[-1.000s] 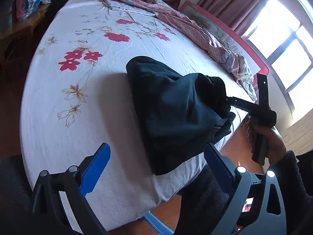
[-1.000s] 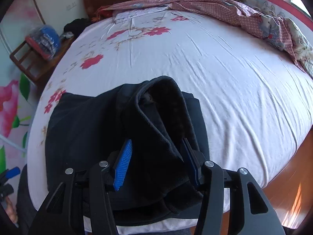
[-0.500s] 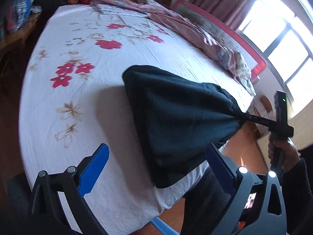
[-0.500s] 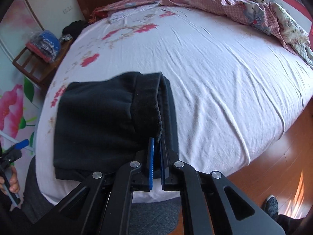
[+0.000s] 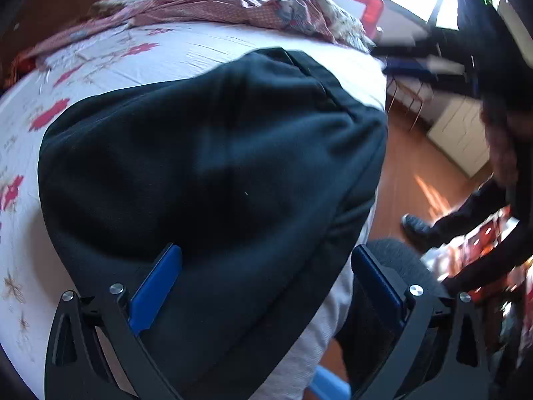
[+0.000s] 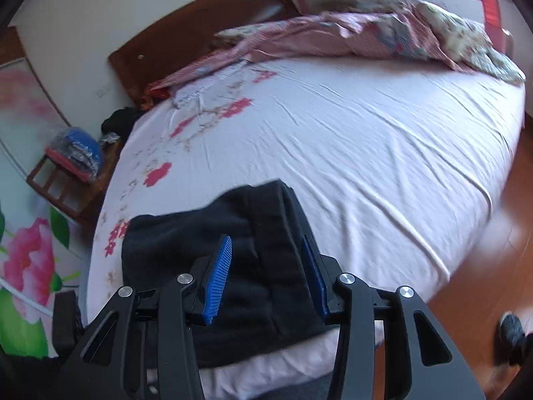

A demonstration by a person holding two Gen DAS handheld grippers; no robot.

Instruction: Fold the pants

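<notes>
The black pants (image 5: 213,153) lie folded in a thick bundle near the front edge of the bed; they also show in the right wrist view (image 6: 240,266). My left gripper (image 5: 266,286) is open and low over the near end of the bundle, its left blue pad against the fabric. My right gripper (image 6: 266,270) is open and hangs over the bundle's right part, jaws apart on either side of the waistband fold. Neither holds anything.
The white floral bed sheet (image 6: 366,140) spreads beyond the pants. A pink checked quilt (image 6: 349,40) lies along the far side by the wooden headboard (image 6: 186,30). A wooden side table (image 6: 63,180) with a blue bag stands left. Wood floor (image 5: 423,173) lies right.
My right gripper has opened and let go of the pants, which now rest flat on the bed. My left gripper has moved in close over the bundle.
</notes>
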